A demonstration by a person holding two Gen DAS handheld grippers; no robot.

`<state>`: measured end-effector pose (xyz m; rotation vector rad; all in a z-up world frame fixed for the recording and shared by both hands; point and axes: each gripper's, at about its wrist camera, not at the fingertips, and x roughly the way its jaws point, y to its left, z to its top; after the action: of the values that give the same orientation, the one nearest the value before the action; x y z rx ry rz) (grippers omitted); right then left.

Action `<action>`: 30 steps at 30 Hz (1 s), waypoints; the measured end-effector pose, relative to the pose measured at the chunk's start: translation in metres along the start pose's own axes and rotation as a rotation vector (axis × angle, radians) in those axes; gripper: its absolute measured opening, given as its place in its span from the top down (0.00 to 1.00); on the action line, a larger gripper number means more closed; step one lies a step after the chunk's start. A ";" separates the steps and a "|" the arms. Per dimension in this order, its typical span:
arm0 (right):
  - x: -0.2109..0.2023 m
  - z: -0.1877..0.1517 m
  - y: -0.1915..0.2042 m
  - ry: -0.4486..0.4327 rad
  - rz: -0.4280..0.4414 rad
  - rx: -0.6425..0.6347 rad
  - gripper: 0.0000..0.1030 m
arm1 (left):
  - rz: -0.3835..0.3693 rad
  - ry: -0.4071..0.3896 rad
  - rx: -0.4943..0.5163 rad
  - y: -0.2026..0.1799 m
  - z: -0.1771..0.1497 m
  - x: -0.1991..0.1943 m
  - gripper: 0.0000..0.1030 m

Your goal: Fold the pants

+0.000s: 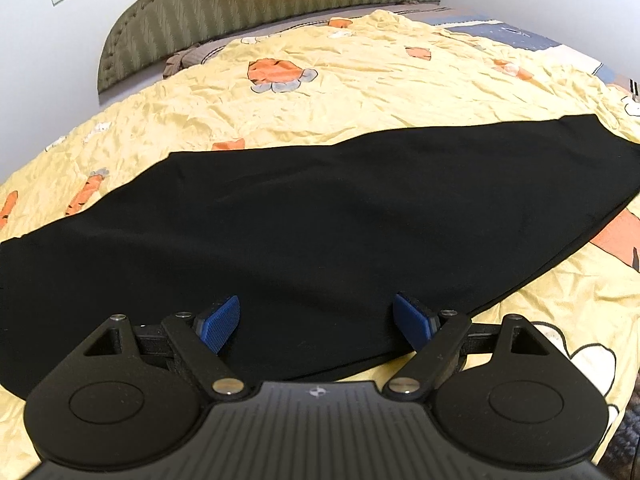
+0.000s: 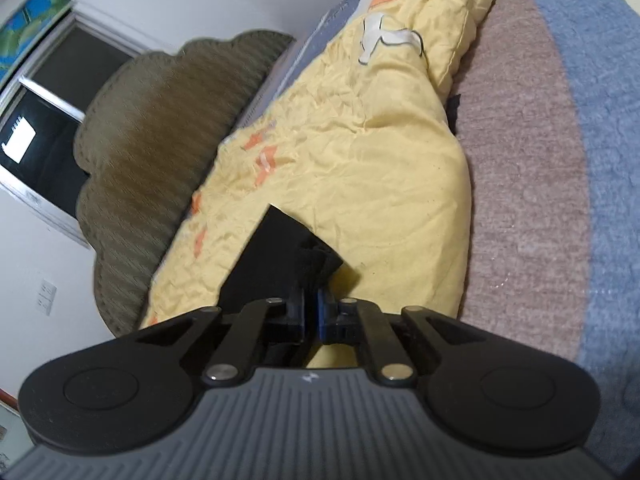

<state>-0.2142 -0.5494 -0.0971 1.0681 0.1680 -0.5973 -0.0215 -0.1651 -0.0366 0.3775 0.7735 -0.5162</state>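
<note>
Your left tongs [image 1: 316,326] stand spread wide over the near edge of the black pants [image 1: 304,216], which lie flat across the yellow carrot-print quilt [image 1: 360,80] on the bed. Only your right wrist view shows your right tongs [image 2: 311,314] pinching a bunched corner of the pants, beside the quilt's edge and the bare striped blanket [image 2: 560,160]. Open quilt stretches beyond the pants to the headboard [image 1: 256,4].

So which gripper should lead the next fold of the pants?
Probably the right gripper: its jaws are already shut on a bunched end of the black pants. The left gripper hangs open over the cloth, pads apart, gripping nothing yet.
</note>
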 end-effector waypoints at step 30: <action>0.042 -0.216 0.195 0.300 0.092 -1.270 0.31 | -0.003 -0.023 -0.169 0.084 -0.035 -0.022 0.17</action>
<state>-0.0423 -0.3128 -0.0679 -0.0852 0.6529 -0.1450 -0.0070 -0.0725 -0.0322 0.2132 0.7893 -0.4536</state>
